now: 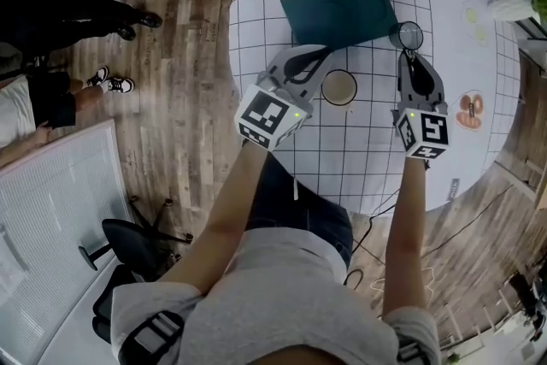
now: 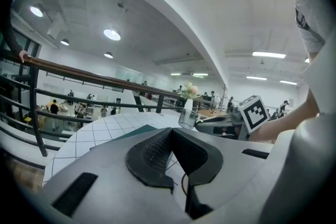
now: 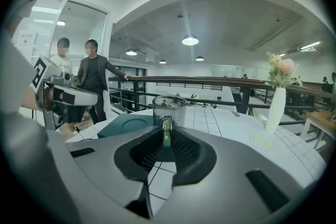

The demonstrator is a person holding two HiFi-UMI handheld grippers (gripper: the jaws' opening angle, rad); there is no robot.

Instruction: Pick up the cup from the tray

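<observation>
The cup [image 1: 409,35] is a clear glass with a handle. My right gripper [image 1: 408,55] is shut on that handle and holds the cup just off the right corner of the dark teal tray [image 1: 340,10]. In the right gripper view the cup [image 3: 169,105] stands straight ahead, its handle pinched between the pads, with the tray [image 3: 128,124] to its left. My left gripper [image 1: 322,56] is shut and empty, near the tray's front edge. The left gripper view shows the shut left gripper [image 2: 171,137], the cup [image 2: 188,117] and the right gripper's marker cube [image 2: 251,112].
A white mug [image 1: 339,87] of brown drink stands on the gridded round table [image 1: 359,150], just right of my left gripper. A white vase of flowers [image 3: 276,101] and an orange-patterned saucer [image 1: 469,109] are at the right. Two people [image 3: 94,78] stand beyond the railing [image 3: 210,80].
</observation>
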